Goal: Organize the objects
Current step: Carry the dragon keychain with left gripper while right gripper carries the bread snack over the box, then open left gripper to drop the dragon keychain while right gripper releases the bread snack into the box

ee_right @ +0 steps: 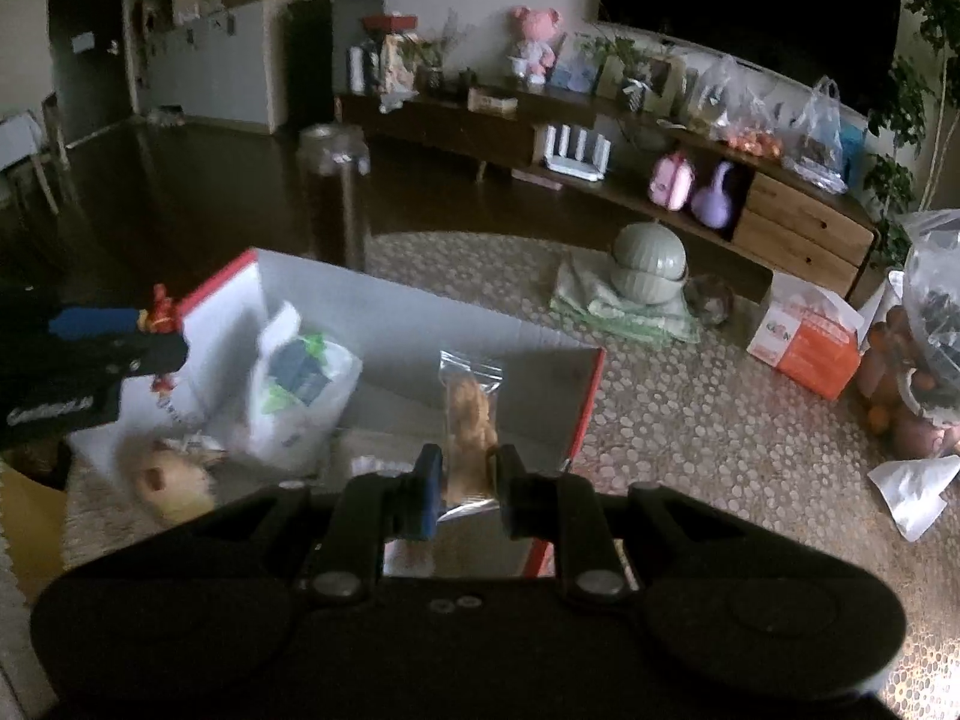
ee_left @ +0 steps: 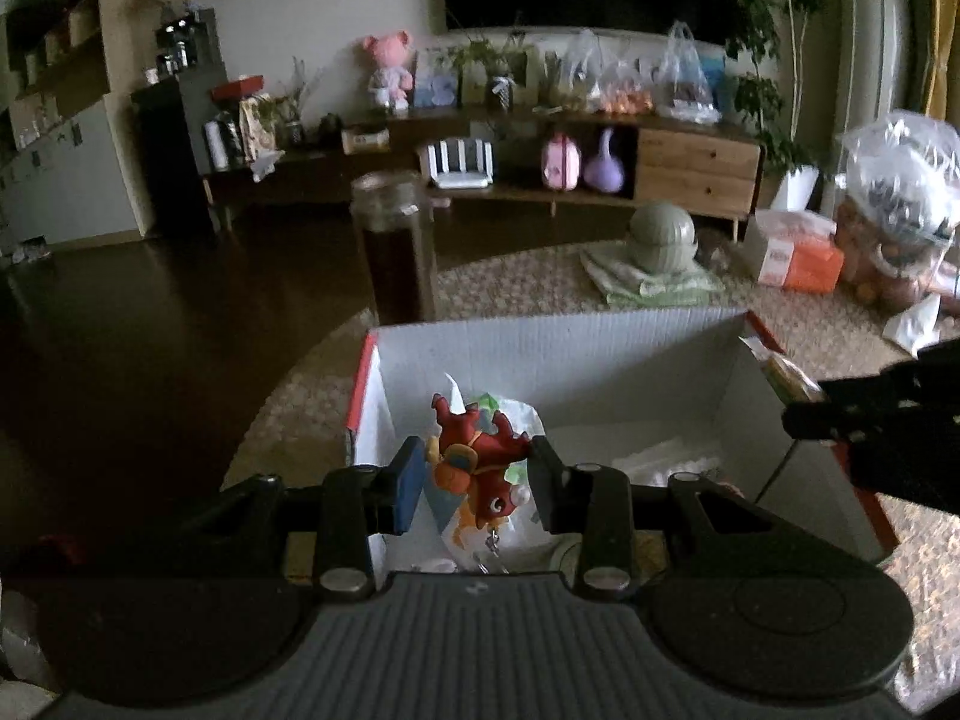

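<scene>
My left gripper is shut on a red and orange dragon toy and holds it over the left end of the white box with red edges. My right gripper is shut on a small clear zip bag with a tan snack inside, held over the right end of the same box. The left gripper with the red toy shows at the left of the right wrist view. The right gripper shows as a dark shape at the right of the left wrist view. A white plastic bag lies in the box.
A tall dark jar stands behind the box. Stacked green bowls sit on a folded cloth. An orange and white carton and a bag of fruit lie at the right. A low wooden sideboard lines the far wall.
</scene>
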A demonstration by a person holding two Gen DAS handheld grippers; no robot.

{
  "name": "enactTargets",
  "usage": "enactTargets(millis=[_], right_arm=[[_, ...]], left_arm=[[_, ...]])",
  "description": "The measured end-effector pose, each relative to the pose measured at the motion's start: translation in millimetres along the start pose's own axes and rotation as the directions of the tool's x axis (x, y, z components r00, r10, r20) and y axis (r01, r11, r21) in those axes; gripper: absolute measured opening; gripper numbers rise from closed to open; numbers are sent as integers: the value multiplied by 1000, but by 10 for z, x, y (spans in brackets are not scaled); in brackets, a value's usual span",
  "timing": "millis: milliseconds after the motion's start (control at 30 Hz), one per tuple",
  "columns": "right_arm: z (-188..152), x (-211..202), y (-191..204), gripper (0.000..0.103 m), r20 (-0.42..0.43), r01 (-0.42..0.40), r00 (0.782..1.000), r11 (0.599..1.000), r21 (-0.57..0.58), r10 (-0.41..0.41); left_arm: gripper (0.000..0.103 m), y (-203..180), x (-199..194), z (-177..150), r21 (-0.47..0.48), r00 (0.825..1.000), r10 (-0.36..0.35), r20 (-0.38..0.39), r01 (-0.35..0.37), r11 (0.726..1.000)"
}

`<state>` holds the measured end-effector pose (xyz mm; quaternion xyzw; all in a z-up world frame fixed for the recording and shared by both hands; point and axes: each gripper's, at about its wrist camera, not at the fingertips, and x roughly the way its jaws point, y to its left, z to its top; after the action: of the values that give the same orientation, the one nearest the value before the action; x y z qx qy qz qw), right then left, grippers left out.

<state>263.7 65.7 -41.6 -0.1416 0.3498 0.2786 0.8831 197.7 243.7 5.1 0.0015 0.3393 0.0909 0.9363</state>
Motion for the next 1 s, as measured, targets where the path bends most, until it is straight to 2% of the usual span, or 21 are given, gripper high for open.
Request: enactTargets(millis=[167, 333, 467, 767, 933, 1000], right_arm=[[19, 261, 14, 18, -34, 12, 999, 1000, -5, -12], [0, 424, 76, 18, -72, -13, 997, 999, -31, 11], [-65, 520, 96, 18, -95, -16, 995, 999, -43, 12], [-145, 557, 114, 19, -111, -24, 994, 999, -49, 18], [-148, 527, 109, 21, -115, -27, 993, 998, -52, 21], [-157, 491, 96, 24, -115, -25, 993, 999, -47, 19]], left_arm=[[36, -132, 260, -17, 42, 999, -10, -51, 12, 999], [36, -230, 568, -88, 55, 991, -12, -130, 19, 998], [36, -273, 704, -162, 75, 987, -3, -163, 15, 997], [38, -359, 772, -219, 117, 983, 3, -184, 19, 993], [38, -324, 763, -222, 73, 977, -28, -211, 44, 996], [42, -313, 741, -222, 54, 976, -31, -215, 44, 998]])
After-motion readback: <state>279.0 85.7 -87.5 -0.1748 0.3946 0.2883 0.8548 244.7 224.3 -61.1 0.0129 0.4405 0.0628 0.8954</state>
